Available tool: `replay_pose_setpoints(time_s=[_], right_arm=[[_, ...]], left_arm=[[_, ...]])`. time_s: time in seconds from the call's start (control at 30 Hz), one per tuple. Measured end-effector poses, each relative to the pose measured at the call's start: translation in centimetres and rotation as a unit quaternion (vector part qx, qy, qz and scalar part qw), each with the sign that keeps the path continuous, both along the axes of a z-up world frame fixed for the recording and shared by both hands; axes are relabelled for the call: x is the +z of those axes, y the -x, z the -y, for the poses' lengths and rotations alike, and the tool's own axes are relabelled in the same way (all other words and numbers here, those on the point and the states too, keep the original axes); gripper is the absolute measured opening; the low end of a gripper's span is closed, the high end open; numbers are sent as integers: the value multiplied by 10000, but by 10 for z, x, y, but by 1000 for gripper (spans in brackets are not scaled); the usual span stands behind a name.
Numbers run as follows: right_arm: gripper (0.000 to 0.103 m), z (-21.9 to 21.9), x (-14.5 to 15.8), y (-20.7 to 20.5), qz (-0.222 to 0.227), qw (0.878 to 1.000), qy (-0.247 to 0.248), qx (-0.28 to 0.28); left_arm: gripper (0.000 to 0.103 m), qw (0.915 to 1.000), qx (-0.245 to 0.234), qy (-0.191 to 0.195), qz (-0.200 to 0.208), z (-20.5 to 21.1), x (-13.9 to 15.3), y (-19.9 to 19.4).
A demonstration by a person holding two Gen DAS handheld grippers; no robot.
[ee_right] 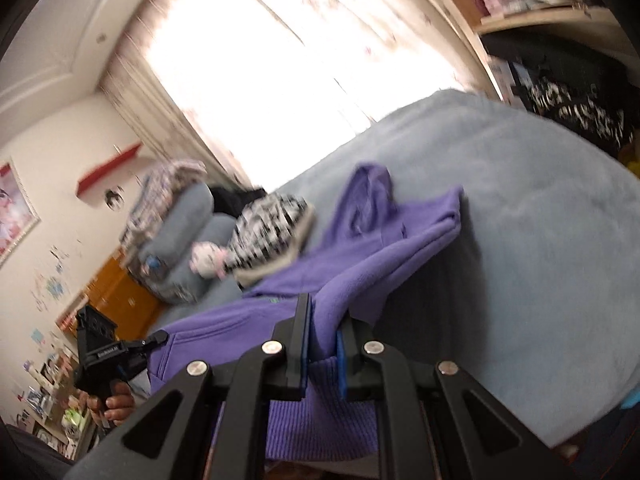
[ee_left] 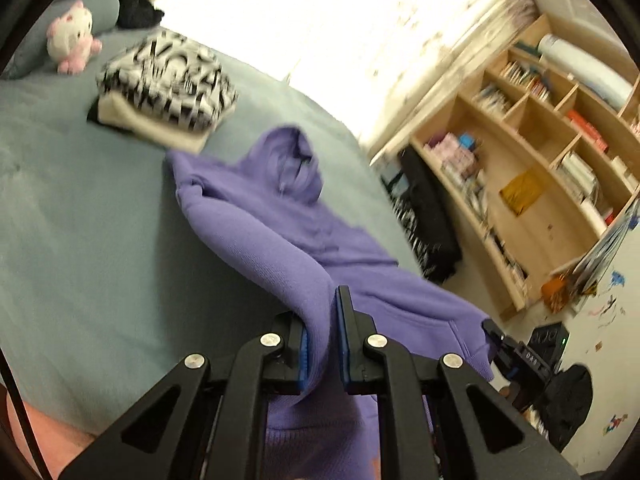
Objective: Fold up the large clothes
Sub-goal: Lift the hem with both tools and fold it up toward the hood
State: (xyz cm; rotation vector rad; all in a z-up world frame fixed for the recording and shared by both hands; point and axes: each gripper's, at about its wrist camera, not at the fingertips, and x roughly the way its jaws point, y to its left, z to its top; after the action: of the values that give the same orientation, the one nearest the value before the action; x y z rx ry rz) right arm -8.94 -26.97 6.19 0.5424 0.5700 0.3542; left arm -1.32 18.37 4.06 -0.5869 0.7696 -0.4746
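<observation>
A purple hoodie (ee_left: pixel 288 216) lies spread on a grey-green bed (ee_left: pixel 80 220), hood toward the window. My left gripper (ee_left: pixel 322 320) is shut on a sleeve and its ribbed cuff, lifted above the bed. My right gripper (ee_right: pixel 324 328) is shut on the other purple sleeve, its ribbed cuff hanging between the fingers. The hoodie (ee_right: pixel 360 248) stretches away from it across the bed (ee_right: pixel 520 240). The right gripper also shows in the left wrist view (ee_left: pixel 516 356) at the hoodie's hem corner; the left gripper shows in the right wrist view (ee_right: pixel 116 356).
A folded black-and-white patterned garment on a cream one (ee_left: pixel 164 84) lies near the hood. A white and pink plush toy (ee_left: pixel 72 36) sits by the pillows. A wooden bookshelf (ee_left: pixel 540 160) stands beyond the bed, with dark clothes (ee_left: pixel 428 216) heaped at its foot.
</observation>
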Motion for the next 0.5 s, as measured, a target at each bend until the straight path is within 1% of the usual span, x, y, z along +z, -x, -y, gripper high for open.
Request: replay_pose_setpoints(time_s=[0.1,0.17,0.23,0.37,0.43,0.47,0.5], right_arm=[[9,4,15,-5,216,9996,-192,6],[9,9,19,-18,252,9991,-351,-38],[9,15,18,-39,232,9984,-504,-87],[9,32,2,-93,-52,9969,-745,-252],[9,40,-11,-137,-318,9951,-859,-371],[9,42,-15,-151,-380,9948,-849,-415],[10,45,-22,-178,-493,9945,-788,-490]], left_arm=[[9,9996,184,111,178,-8,22,-6],[9,9994,304,128,137,-14,27,-16],[9,9991,404,99,52,-18,25,-37],[9,9982,530,-6,-271,-19,5,-98],[10,9973,615,-121,-394,-16,-7,-133],[10,9962,711,-164,-481,-16,-15,-153],[11,9949,809,-213,-566,-16,-22,-173]])
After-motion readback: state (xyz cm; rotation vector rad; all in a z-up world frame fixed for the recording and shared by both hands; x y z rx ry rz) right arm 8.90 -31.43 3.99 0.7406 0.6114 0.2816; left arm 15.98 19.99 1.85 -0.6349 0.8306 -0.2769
